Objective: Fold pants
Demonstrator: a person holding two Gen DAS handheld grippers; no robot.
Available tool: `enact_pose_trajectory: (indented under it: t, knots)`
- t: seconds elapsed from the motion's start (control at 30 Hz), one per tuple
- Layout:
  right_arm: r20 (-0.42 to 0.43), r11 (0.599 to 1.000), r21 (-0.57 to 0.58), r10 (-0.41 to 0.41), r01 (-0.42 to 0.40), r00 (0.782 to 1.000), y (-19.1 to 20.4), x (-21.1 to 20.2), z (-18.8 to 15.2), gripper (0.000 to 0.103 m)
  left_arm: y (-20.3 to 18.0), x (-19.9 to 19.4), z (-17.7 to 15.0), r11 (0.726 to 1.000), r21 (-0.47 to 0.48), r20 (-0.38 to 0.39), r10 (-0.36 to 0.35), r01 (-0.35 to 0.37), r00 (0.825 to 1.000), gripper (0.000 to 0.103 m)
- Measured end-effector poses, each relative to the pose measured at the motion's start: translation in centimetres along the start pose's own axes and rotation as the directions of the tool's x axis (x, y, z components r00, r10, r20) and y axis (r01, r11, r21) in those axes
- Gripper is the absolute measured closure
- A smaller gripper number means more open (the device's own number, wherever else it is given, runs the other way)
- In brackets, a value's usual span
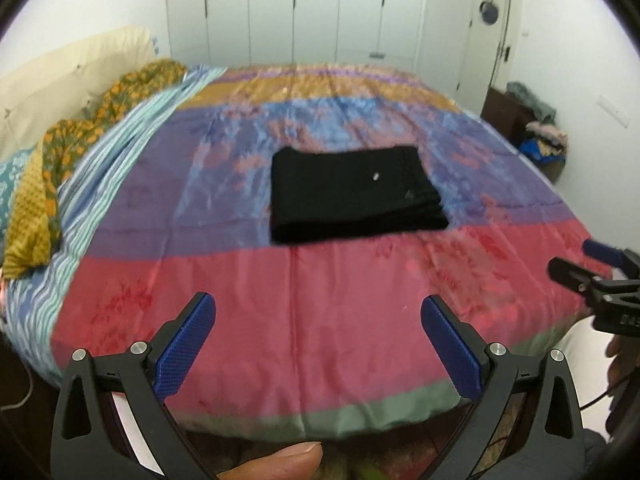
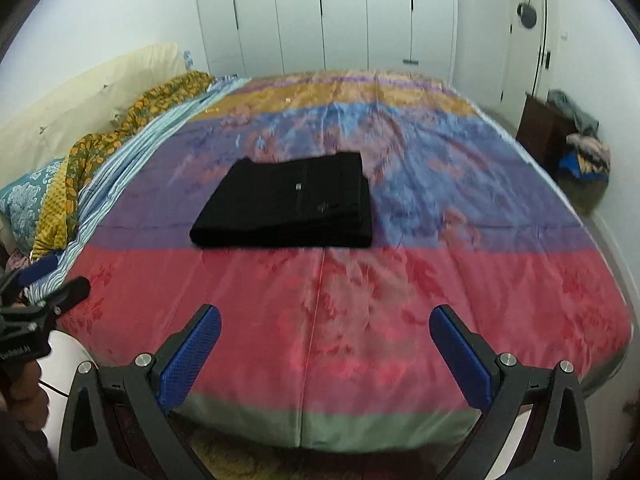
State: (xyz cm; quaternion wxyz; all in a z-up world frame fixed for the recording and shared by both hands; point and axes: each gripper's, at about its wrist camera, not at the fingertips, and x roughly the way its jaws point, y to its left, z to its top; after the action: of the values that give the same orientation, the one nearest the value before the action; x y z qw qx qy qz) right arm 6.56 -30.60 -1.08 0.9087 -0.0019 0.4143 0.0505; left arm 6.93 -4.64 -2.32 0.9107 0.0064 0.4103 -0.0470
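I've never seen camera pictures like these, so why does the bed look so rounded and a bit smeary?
Left wrist view: a fisheye lens bows the bedspread and wardrobe doors; dark corners ring the frame; the black pants look soft, the left claw sharper. Right wrist view: the same bulge, smeared bedspread pattern, the right claw crisp.

Little legible text. Left gripper (image 2: 24, 320), seen at left edge of right wrist view, carries white lettering on black body below its fingers (image 2: 72, 290); tilted, blurred, word cannot be made out. Right gripper (image 1: 600, 276), seen at right edge of left wrist view, shows few pale raised characters on black body below its fingers; cut by frame edge, unreadable. Pants (image 2: 288, 204): small pale tag or mark near centre of top face, too small to read.
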Motion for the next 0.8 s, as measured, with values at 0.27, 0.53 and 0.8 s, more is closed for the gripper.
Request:
enact_pose_trajectory:
  t: [0.27,0.53,0.8]
  knots:
    - [0.001,0.997,-0.07,0.013,-0.013,1.0,2.6,-1.1,0.6,0.0,-0.5,-0.9,0.3,1.0,-0.004,-0.031,0.029,-0.029,0.999,0.001]
    - [-0.002,0.996,-0.094,-0.007,0.006,1.0,3.0,-0.8,0.7,0.0,-0.8,-1.1,0.4,0.998,0.003,-0.023,0.06,-0.06,0.998,0.001]
    - [-0.024,0.996,-0.09,-0.018,0.016,1.0,2.8,-0.4,0.2,0.0,-1.0,-0.7,0.3,0.998,0.014,-0.038,0.067,-0.067,0.997,0.001]
